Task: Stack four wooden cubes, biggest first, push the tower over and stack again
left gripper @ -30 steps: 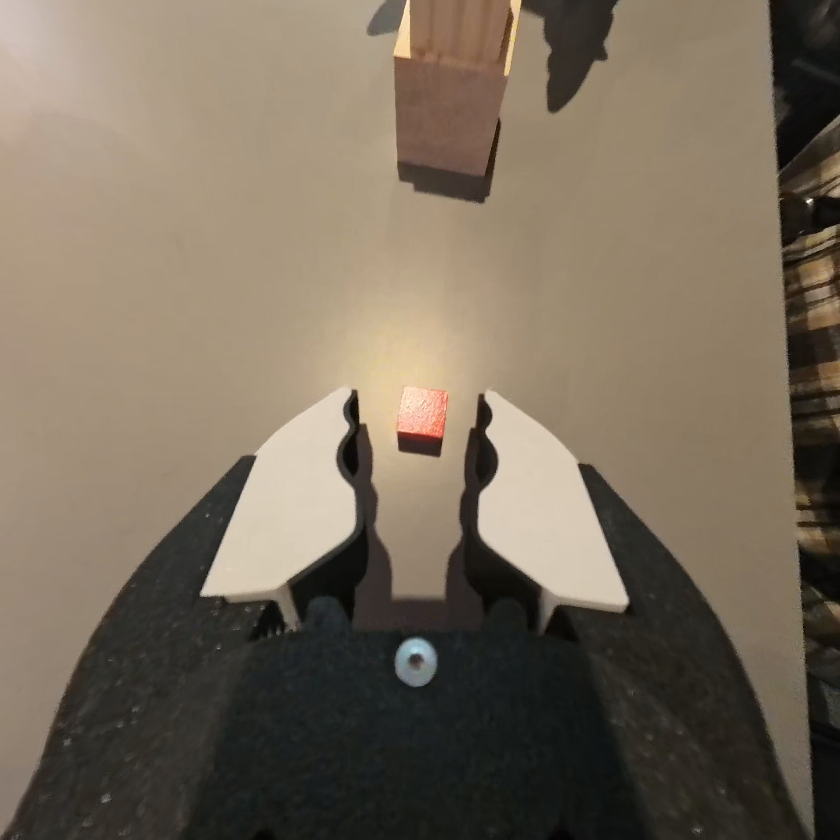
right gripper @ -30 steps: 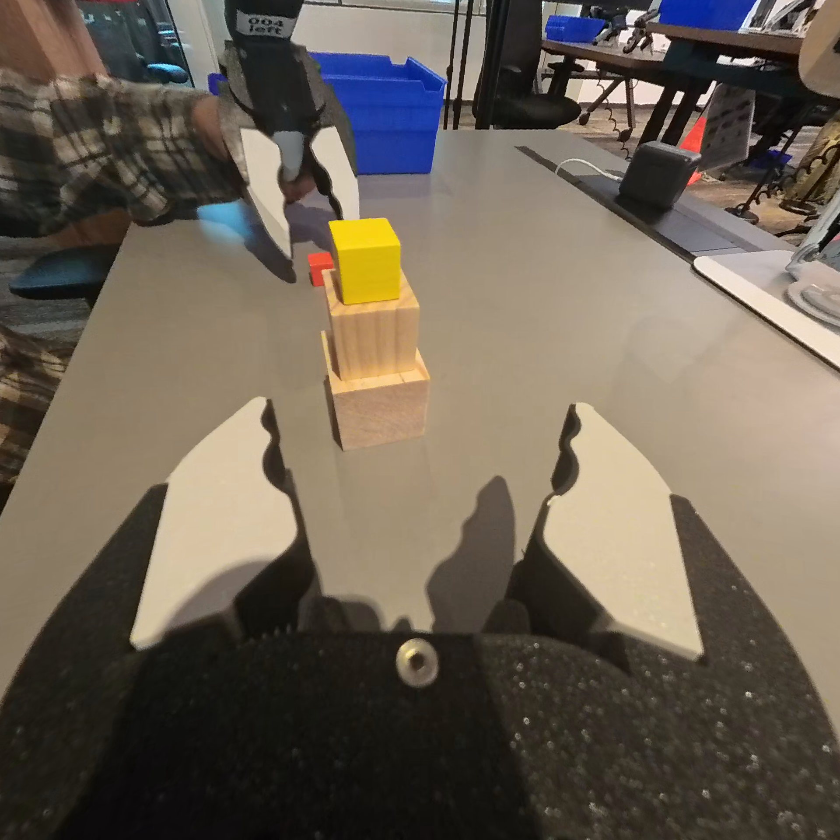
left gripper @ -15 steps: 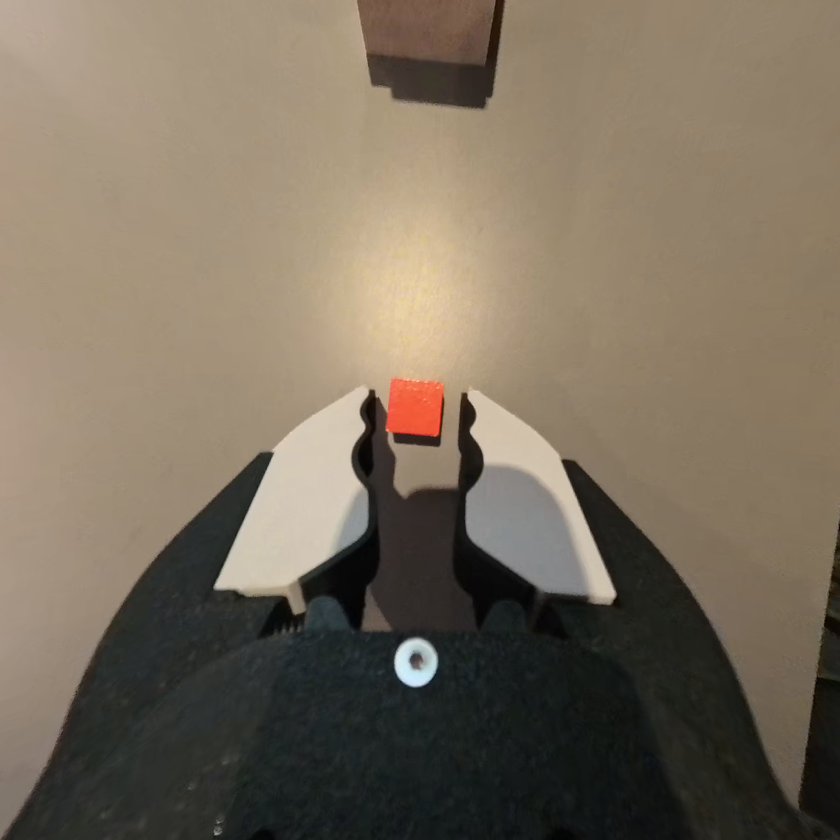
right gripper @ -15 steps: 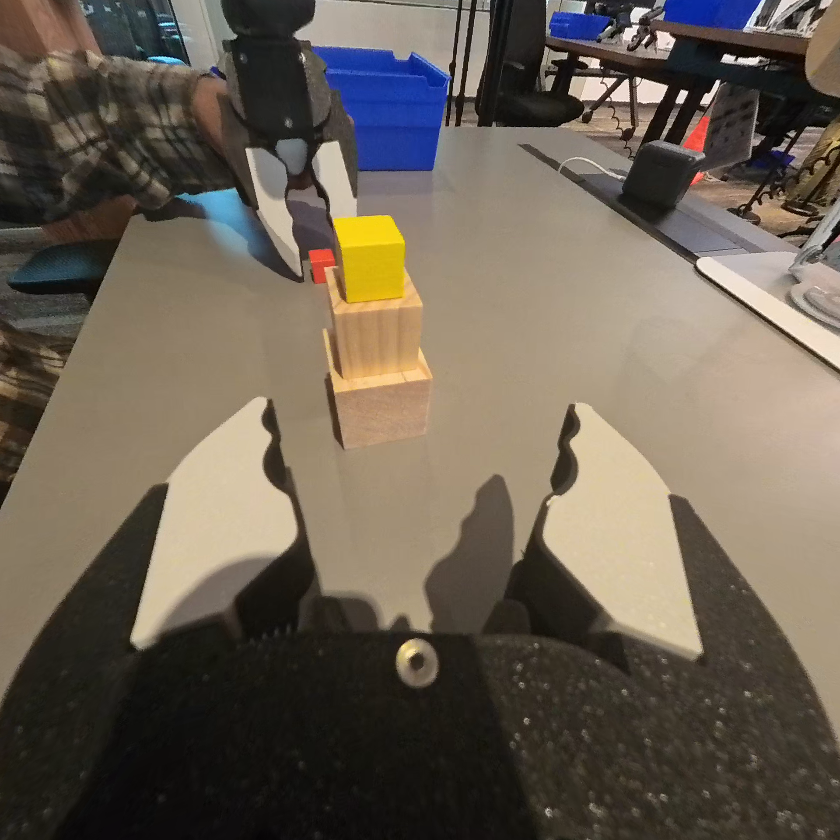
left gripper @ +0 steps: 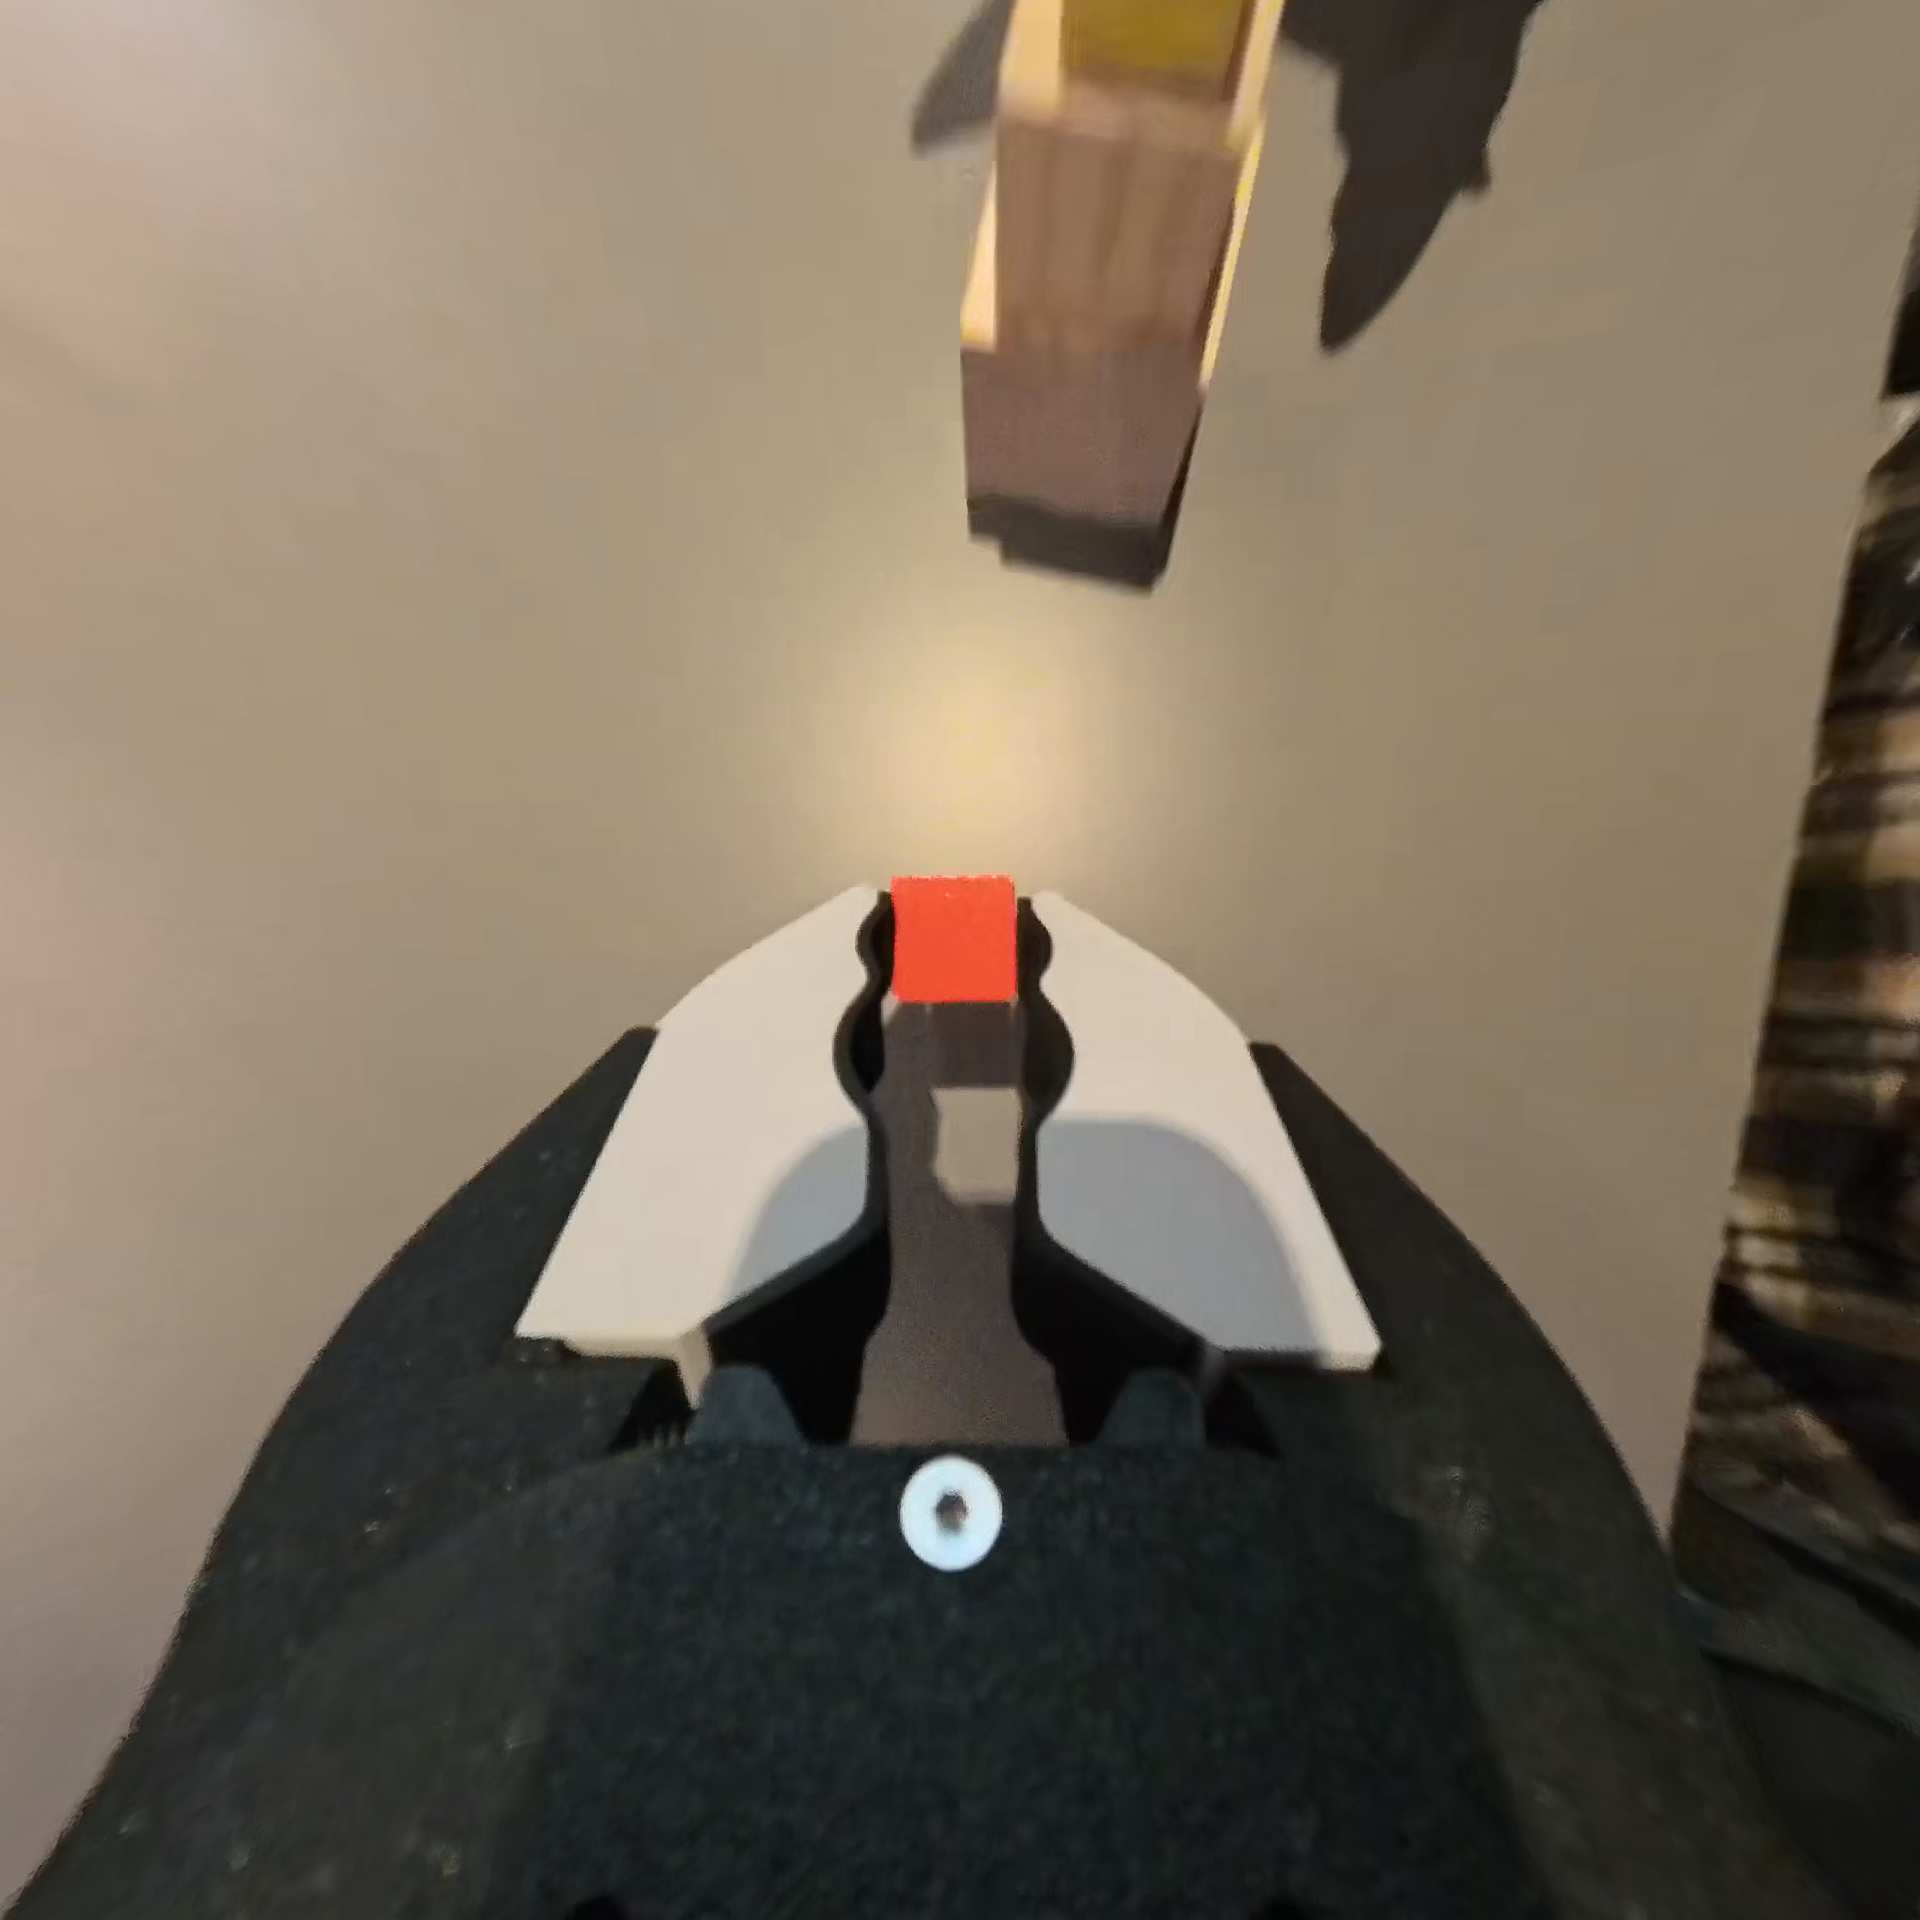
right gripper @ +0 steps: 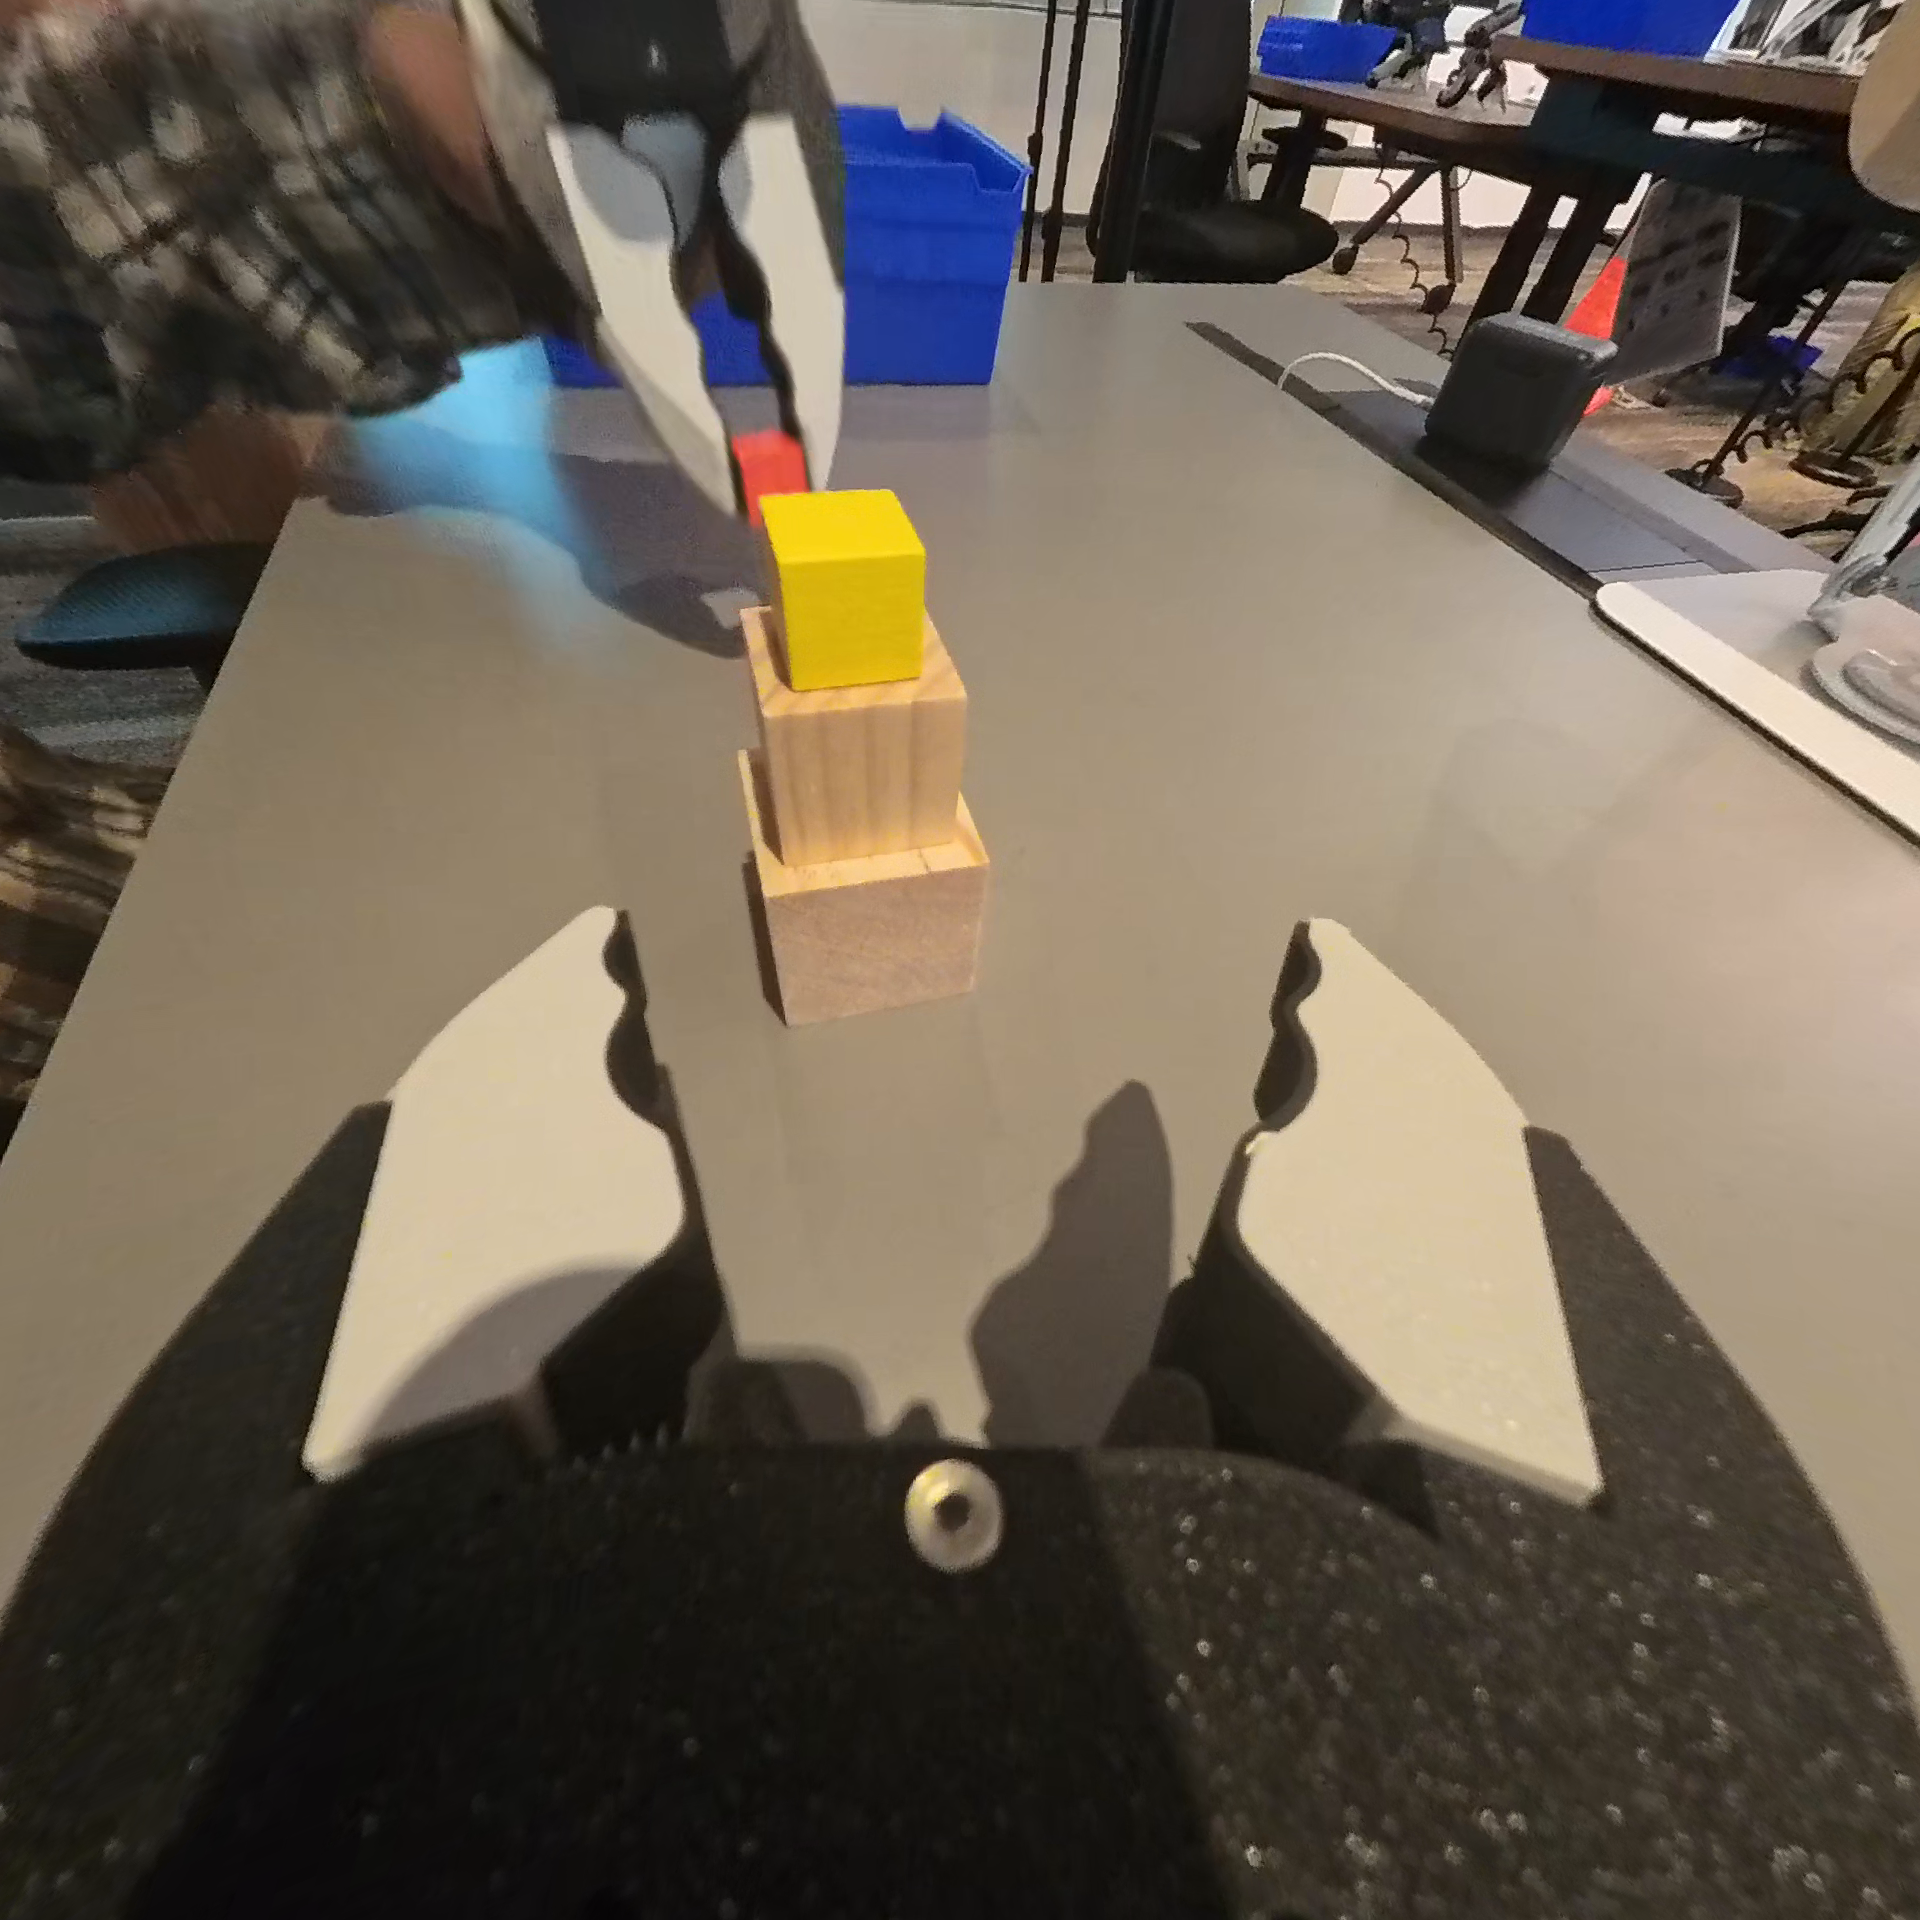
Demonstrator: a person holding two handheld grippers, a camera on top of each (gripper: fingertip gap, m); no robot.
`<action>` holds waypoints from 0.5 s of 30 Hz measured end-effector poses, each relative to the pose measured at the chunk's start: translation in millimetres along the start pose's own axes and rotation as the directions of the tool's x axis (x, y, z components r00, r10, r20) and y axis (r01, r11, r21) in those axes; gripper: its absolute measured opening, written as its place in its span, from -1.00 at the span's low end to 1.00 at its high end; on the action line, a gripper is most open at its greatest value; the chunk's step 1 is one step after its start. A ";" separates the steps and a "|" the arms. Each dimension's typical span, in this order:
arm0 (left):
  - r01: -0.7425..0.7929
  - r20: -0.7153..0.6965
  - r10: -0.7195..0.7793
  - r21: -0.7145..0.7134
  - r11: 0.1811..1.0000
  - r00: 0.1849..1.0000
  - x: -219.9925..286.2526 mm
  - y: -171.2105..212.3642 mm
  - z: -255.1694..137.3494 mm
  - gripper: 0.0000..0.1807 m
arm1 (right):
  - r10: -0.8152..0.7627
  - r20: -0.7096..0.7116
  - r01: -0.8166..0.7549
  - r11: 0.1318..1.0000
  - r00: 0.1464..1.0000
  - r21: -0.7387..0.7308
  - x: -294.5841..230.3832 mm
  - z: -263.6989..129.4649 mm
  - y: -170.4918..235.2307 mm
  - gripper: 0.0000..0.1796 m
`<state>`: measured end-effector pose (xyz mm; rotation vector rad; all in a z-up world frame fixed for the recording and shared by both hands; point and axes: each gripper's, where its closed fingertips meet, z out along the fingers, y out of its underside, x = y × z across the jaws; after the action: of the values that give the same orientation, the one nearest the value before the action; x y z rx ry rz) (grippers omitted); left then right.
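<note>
A tower of three cubes stands on the grey table [right gripper: 1299, 831]: a big plain wooden cube [right gripper: 873, 940] at the bottom, a smaller plain wooden cube [right gripper: 862, 764] on it, and a yellow cube [right gripper: 844, 587] on top. My left gripper [left gripper: 953, 940] is shut on the small red cube [left gripper: 953, 938] and holds it off the table. In the right wrist view the red cube [right gripper: 769, 464] hangs just behind and above the yellow one. The tower [left gripper: 1101, 343] shows ahead in the left wrist view. My right gripper [right gripper: 951, 997] is open and empty, close in front of the tower.
A blue bin [right gripper: 914, 270] stands at the table's far edge. A black box [right gripper: 1512, 400] with a white cable sits at the far right, and a white board [right gripper: 1756, 686] lies along the right edge. A person's plaid sleeve [right gripper: 208, 229] reaches in from the left. My right fingertips sit around 20 cm from my left ones.
My left gripper closed on the red cube, lifted it off the table and carried it toward the top of the tower. My right gripper stayed still and open.
</note>
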<state>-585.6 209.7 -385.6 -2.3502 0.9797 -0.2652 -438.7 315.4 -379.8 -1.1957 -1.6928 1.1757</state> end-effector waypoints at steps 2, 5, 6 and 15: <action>-0.018 0.011 0.018 0.011 1.000 1.000 2.8 -34.9 -9.5 -0.76 | -0.001 -0.002 0.001 1.000 1.000 0.001 0.2 0.0 -0.1 0.26; -0.072 0.012 0.072 -0.019 0.997 0.997 12.6 -85.1 -15.9 -0.76 | 0.001 -0.001 -0.001 1.000 1.000 0.005 0.3 -0.5 -0.5 0.26; -0.090 0.004 0.091 -0.037 0.995 0.996 16.6 -99.2 -15.0 -0.76 | 0.001 -0.001 -0.001 1.000 1.000 0.006 0.3 -0.5 -0.6 0.26; -0.169 -0.079 0.160 -0.136 0.976 0.984 26.2 -145.6 19.9 -0.76 | -0.007 0.006 0.007 1.000 1.000 0.004 -1.9 -0.5 -0.5 0.26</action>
<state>-473.7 282.4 -318.7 -2.3821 1.2566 -0.2171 -437.8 313.6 -379.2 -1.1845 -1.6973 1.1787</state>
